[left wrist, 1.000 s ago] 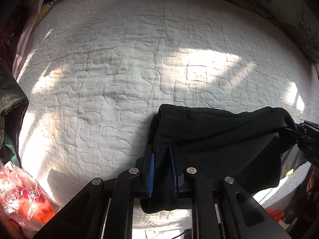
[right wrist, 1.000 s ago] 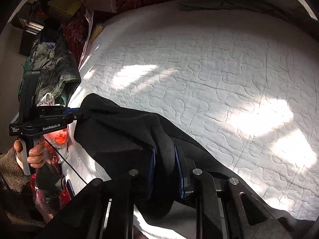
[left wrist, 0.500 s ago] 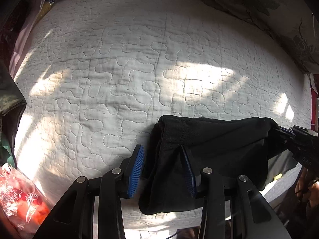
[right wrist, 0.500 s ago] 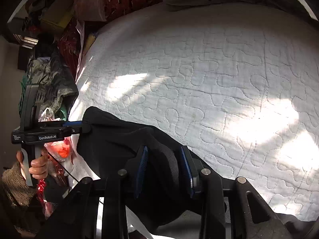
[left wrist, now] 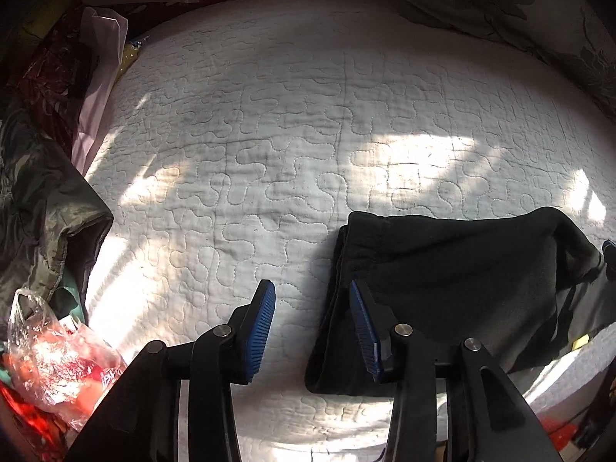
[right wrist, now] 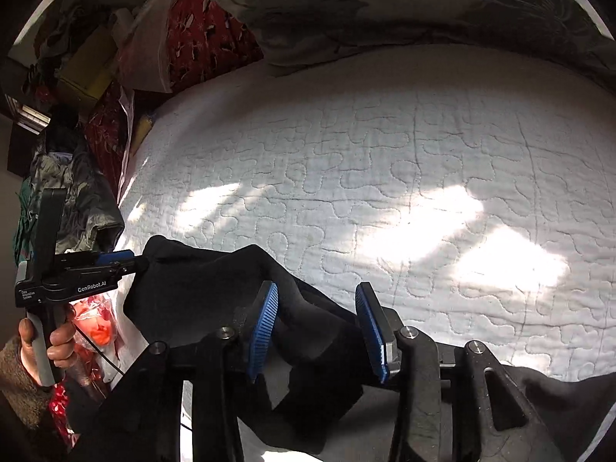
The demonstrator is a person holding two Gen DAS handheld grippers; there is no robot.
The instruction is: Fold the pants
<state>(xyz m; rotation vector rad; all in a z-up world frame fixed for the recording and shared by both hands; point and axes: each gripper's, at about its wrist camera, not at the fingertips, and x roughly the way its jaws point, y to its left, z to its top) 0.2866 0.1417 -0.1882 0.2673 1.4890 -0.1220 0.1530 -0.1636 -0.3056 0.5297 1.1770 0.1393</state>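
The black pants [left wrist: 454, 281] lie folded on the white quilted bed [left wrist: 308, 134] near its front edge. My left gripper [left wrist: 312, 327] is open; the pants' left edge lies against its right finger, the left finger over bare quilt. In the right wrist view the pants [right wrist: 200, 288] lie in a bunched fold, and my right gripper [right wrist: 315, 327] is open with a ridge of the cloth between its blue pads, not pinched. The left gripper [right wrist: 115, 260] shows there at the pants' far left corner, held by a hand.
A clear plastic bag with red contents [left wrist: 57, 358] and a dark green jacket [left wrist: 42, 211] lie off the bed's left side. Patterned pillows or bedding [right wrist: 385, 7] line the far edge. Red fabric and yellow boxes [right wrist: 92, 65] are piled at far left.
Both grippers opened and let go of the pants over the last second. The pants dropped onto the quilt. Both grippers drew back slightly, the left one also shifting left.
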